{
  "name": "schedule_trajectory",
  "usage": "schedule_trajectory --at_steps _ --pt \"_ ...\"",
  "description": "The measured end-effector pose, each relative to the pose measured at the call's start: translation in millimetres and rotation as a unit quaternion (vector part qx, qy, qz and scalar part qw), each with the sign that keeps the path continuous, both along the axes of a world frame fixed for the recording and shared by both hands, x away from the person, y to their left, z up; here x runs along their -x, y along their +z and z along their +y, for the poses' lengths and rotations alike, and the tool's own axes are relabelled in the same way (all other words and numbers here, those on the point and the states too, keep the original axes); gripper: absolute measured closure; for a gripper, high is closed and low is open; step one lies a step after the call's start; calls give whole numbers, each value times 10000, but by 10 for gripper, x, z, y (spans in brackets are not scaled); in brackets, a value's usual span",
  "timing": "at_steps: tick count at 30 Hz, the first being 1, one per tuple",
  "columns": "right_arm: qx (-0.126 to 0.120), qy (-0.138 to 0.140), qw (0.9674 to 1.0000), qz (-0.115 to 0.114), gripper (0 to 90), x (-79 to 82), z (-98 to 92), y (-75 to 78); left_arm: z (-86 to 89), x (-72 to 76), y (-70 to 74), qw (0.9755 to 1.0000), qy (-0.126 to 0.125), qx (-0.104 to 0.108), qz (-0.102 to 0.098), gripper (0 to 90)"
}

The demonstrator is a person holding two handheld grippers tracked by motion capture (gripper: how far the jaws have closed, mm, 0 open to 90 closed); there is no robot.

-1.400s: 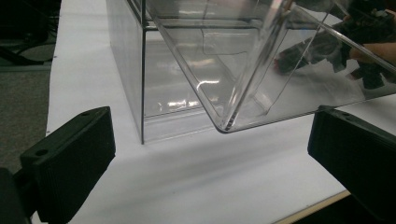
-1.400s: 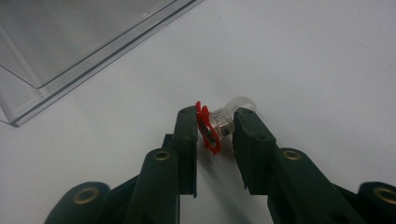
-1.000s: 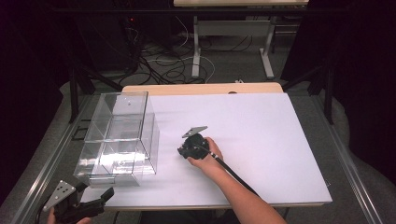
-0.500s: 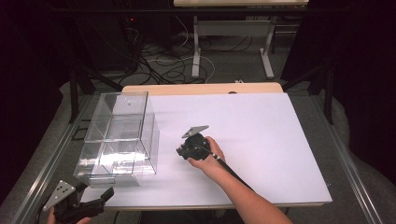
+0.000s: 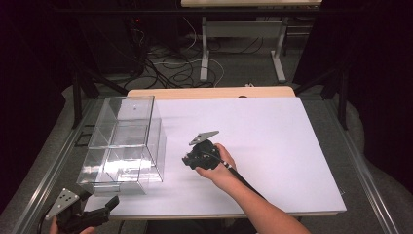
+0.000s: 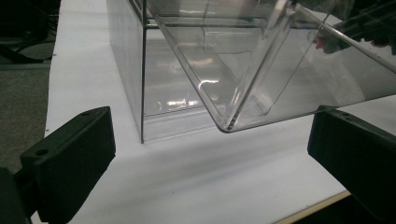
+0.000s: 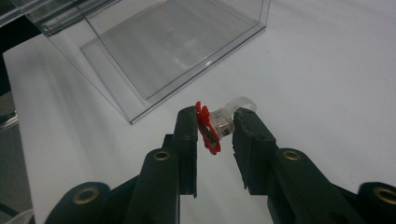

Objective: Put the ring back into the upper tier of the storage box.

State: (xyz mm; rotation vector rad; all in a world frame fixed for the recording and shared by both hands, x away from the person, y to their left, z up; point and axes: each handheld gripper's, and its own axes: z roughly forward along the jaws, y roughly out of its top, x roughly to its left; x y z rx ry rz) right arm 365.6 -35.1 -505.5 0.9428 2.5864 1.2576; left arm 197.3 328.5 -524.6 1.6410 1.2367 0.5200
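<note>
A clear plastic drawer box [image 5: 127,141] stands on the left part of the white table [image 5: 272,141]. My right gripper [image 5: 187,161] hovers just right of the box, pointing toward it. It is shut on a small piece with a red toothed disc and a clear plastic body [image 7: 212,126], held between the jaws of that same gripper [image 7: 215,122]. My left gripper [image 5: 113,203] hangs open at the table's front left corner, nothing between its jaws. In the left gripper view a clear drawer [image 6: 261,70] sticks out, its rounded corner above the gap of that open gripper [image 6: 210,128].
The table's front edge [image 5: 219,214] runs close to both hands. A metal rail [image 5: 44,180] borders the table on the left. Cables and desk legs [image 5: 204,58] lie on the floor beyond the far edge. White surface spreads wide to the right of my right hand.
</note>
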Motion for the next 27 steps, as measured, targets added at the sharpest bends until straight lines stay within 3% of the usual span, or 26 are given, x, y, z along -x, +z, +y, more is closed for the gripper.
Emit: schedule_trajectory --at_steps 1,9,11,27 --pt "-15 60 9999 -82 713 -2 0 9 0 0 0 10000 1 1 -2 12" --pt "-60 139 9999 -50 713 77 6 152 0 0 1 10000 4 1 -5 12" --pt "-138 147 9997 -165 713 82 16 176 0 0 0 10000 2 0 -5 12" --pt "-231 350 9991 -31 713 197 91 515 -2 0 1 10000 9 -7 -7 12"
